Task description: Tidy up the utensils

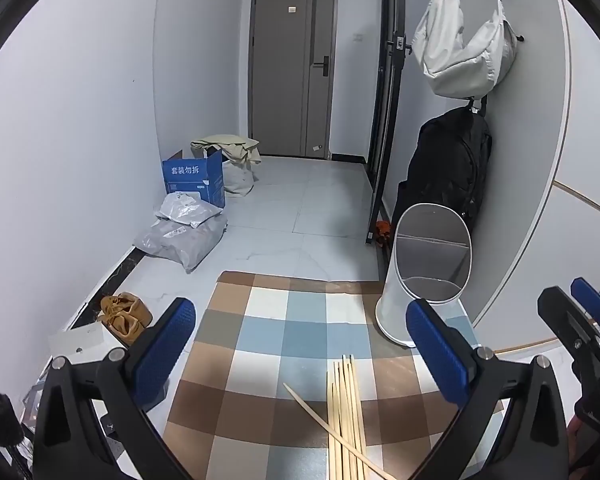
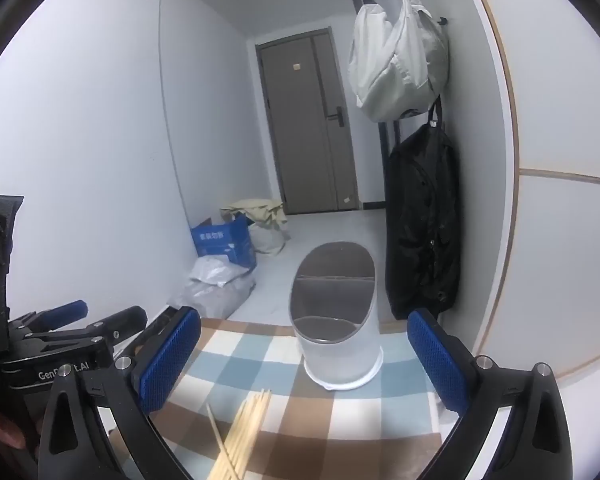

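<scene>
Several wooden chopsticks lie in a bundle on the checked cloth, one lying crosswise. The left wrist view has them low between the wide-apart blue pads of my left gripper, which is open and holds nothing. A white utensil holder with grey divided compartments stands upright at the cloth's far right corner. In the right wrist view the chopsticks sit low and left, and the holder stands straight ahead between the spread pads of my right gripper, open with nothing in it.
A blue box, grey parcels and a beige bag line the left wall. Brown slippers lie left of the cloth. A black bag and a white bag hang on the right wall, beyond the holder.
</scene>
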### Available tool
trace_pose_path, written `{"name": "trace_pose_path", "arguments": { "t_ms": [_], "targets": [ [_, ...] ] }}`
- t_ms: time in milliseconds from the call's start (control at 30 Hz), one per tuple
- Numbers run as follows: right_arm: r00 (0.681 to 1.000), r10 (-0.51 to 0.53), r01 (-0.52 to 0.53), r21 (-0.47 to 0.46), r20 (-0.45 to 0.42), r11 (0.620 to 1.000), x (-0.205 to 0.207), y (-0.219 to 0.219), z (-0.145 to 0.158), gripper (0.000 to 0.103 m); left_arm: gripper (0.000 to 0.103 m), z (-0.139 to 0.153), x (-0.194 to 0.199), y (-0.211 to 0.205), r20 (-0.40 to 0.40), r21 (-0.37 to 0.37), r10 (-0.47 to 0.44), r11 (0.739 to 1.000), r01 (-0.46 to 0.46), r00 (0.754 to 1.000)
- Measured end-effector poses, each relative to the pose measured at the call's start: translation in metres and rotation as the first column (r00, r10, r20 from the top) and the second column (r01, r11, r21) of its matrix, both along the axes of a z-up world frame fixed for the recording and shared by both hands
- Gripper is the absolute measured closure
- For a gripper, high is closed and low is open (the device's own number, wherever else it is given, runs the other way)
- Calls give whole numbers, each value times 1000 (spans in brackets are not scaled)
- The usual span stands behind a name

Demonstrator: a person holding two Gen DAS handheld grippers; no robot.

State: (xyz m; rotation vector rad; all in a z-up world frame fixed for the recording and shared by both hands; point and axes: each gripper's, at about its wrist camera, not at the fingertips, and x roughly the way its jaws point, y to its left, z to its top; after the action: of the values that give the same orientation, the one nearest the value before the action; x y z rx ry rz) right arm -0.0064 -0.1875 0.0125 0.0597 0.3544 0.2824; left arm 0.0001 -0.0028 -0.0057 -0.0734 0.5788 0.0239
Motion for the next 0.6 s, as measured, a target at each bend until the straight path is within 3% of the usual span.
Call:
{"name": "trace_pose_path", "arguments": {
  "t_ms": [600],
  "targets": [
    [1000, -6, 6, 7, 5, 1000, 0, -1, 2, 0, 1, 0, 0, -2, 2, 4, -3, 1000, 3, 1000]
  ]
}}
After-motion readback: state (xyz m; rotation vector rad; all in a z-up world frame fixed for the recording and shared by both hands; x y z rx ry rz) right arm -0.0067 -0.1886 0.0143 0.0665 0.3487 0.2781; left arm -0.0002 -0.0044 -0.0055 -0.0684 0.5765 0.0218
